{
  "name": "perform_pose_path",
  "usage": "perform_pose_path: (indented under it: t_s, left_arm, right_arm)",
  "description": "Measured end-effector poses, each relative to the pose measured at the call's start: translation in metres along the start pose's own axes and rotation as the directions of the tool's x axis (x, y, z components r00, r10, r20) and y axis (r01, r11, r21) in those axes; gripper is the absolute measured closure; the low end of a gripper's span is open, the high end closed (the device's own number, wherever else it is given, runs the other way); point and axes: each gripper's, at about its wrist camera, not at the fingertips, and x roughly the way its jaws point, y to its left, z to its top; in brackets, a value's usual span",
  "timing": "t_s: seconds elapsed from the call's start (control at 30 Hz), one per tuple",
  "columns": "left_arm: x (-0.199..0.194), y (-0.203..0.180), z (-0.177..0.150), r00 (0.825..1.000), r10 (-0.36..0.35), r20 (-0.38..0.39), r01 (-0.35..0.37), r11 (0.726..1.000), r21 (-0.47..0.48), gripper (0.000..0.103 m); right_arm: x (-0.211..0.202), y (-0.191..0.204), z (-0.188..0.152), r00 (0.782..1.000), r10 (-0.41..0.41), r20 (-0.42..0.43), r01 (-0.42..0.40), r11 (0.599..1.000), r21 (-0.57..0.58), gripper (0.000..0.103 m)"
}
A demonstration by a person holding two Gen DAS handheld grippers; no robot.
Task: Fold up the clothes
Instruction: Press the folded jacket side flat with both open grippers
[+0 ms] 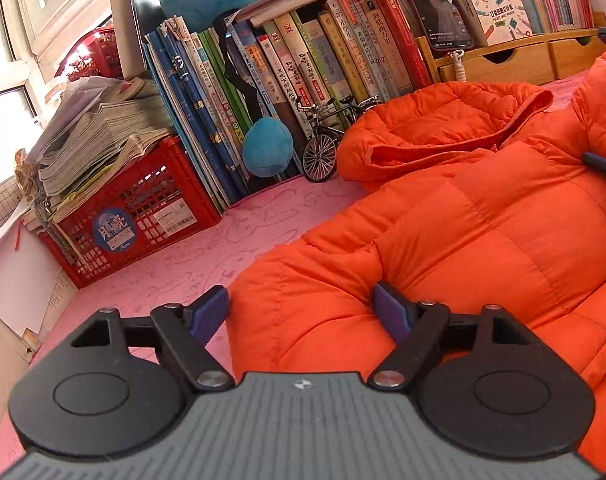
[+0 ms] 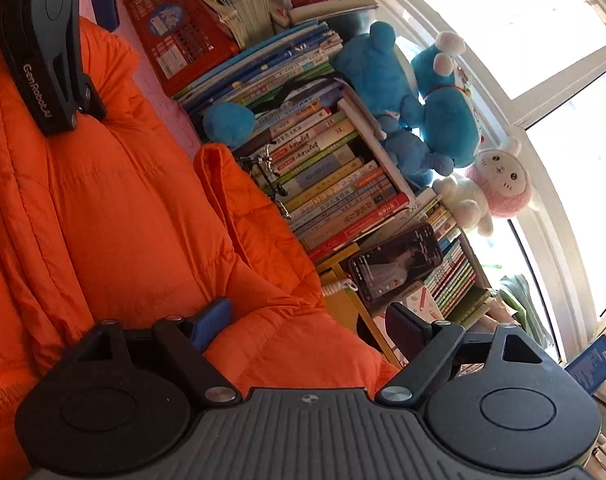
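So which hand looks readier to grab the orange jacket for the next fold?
Probably the left: its tool straddles the jacket edge, open. The right tool has one finger beside the fabric.

Both wrist cameras sit close over the orange down jacket (image 1: 463,216), facing the far bookshelf (image 2: 335,168); right view rolled.

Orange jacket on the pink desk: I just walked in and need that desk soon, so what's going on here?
A person is folding a puffy orange jacket spread over the pink desk mat, a handheld gripper in each hand. The left gripper straddles one padded edge with jaws open. The right gripper sits at another edge, also open. Neither is clamped, and the jacket looks only partly folded.
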Motion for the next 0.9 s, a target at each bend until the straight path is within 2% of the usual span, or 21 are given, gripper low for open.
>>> perform_pose_path:
  t_s: [0.17, 0.3, 0.4, 0.53, 0.6, 0.7, 0.77, 0.83, 0.9]
  left_arm:
    - [0.003, 0.006, -0.001, 1.000, -0.010, -0.004, 0.010, 1.000, -0.016, 0.018]
    - [0.004, 0.010, -0.002, 1.000, 0.016, -0.003, -0.016, 1.000, -0.010, 0.016]
    - [0.008, 0.018, -0.003, 1.000, 0.008, -0.014, -0.009, 0.999, -0.041, 0.015]
    - [0.009, 0.026, -0.005, 0.999, 0.022, -0.024, -0.024, 0.997, -0.070, 0.014]
    - [0.010, 0.027, -0.005, 0.999, 0.025, -0.030, -0.028, 0.996, -0.079, 0.014]
    - [0.012, 0.029, -0.005, 0.999, 0.014, -0.042, -0.018, 0.996, -0.084, 0.014]
    - [0.013, 0.030, -0.006, 0.999, 0.005, -0.045, -0.009, 0.995, -0.095, 0.014]
    - [0.013, 0.033, -0.006, 0.999, -0.004, -0.050, -0.002, 0.994, -0.111, 0.014]
    - [0.014, 0.036, -0.007, 0.998, -0.016, -0.056, 0.008, 0.991, -0.133, 0.014]
  right_arm:
    - [-0.005, -0.023, -0.037, 0.991, -0.029, -0.131, 0.035, 0.998, 0.049, 0.018]
    - [-0.020, -0.039, -0.062, 0.974, -0.045, -0.224, 0.066, 0.994, 0.089, 0.018]
    - [-0.033, -0.047, -0.079, 0.962, -0.054, -0.268, 0.086, 0.990, 0.111, 0.018]
    - [-0.048, -0.053, -0.079, 0.956, -0.059, -0.287, 0.089, 0.992, 0.094, 0.018]
    - [-0.058, -0.058, -0.069, 0.964, -0.068, -0.255, 0.095, 0.991, 0.093, 0.017]
    - [-0.073, -0.065, -0.044, 0.981, -0.083, -0.176, 0.104, 0.988, 0.115, 0.010]
    - [-0.071, -0.066, -0.015, 0.994, -0.052, -0.100, 0.067, 0.986, 0.154, 0.004]
    - [-0.062, -0.060, 0.017, 1.000, -0.020, -0.020, 0.023, 0.986, 0.167, 0.004]
    - [-0.047, -0.043, 0.048, 0.999, 0.004, 0.052, -0.011, 0.991, 0.132, 0.004]
